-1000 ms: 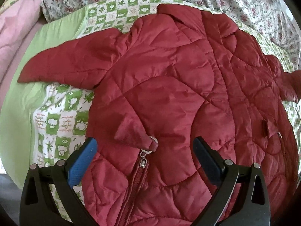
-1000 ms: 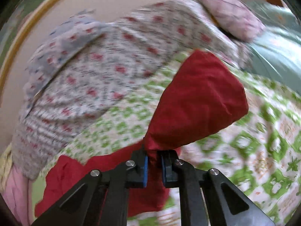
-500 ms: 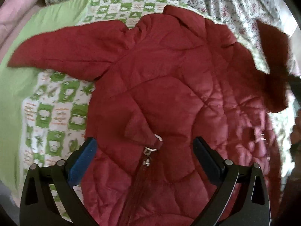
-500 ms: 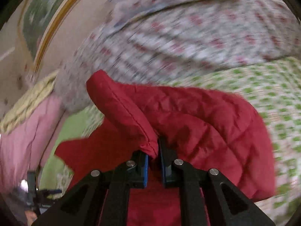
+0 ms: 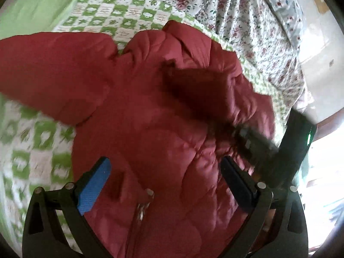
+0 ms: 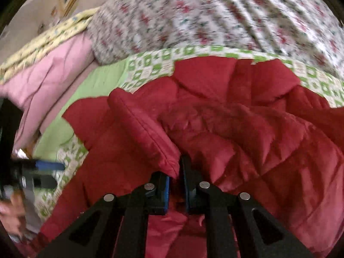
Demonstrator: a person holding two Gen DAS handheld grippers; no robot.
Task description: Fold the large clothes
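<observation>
Right claw [image 6: 176, 188] grips the cuff of a sleeve [image 6: 148, 133] of a red quilted jacket [image 6: 247, 142]; its jaws have just been opening a little, yet they are only narrowly apart, with the cuff's stitched edge between the blue pads. That sleeve is drawn across the jacket's chest, over the quilted front. Seen from the left wrist camera, the right claw [image 5: 243, 137] is a dark blur over the jacket's right side, with the sleeve [image 5: 193, 86] reaching from it toward the collar. Left claw [image 5: 163, 178] hangs wide open above the jacket's lower front, nothing between its blue pad and black pad, and just beyond its fingers lies the zipper pull [image 5: 143, 206] on the jacket [image 5: 150, 129]. The jacket lies spread face up on a green and white checked quilt [image 5: 120, 15] on the bed, collar away from the claws. Its other sleeve [image 5: 51, 73] stretches out flat to the jacket's left, onto the quilt. Beyond the collar is a heap of white bedding with red flowers [image 6: 215, 15], and left of that a pink blanket [image 6: 53, 75]. From the right wrist camera, the left claw [image 6: 48, 173] shows blurred at the jacket's left edge, with part of a hand [image 6: 10, 212] behind it.
</observation>
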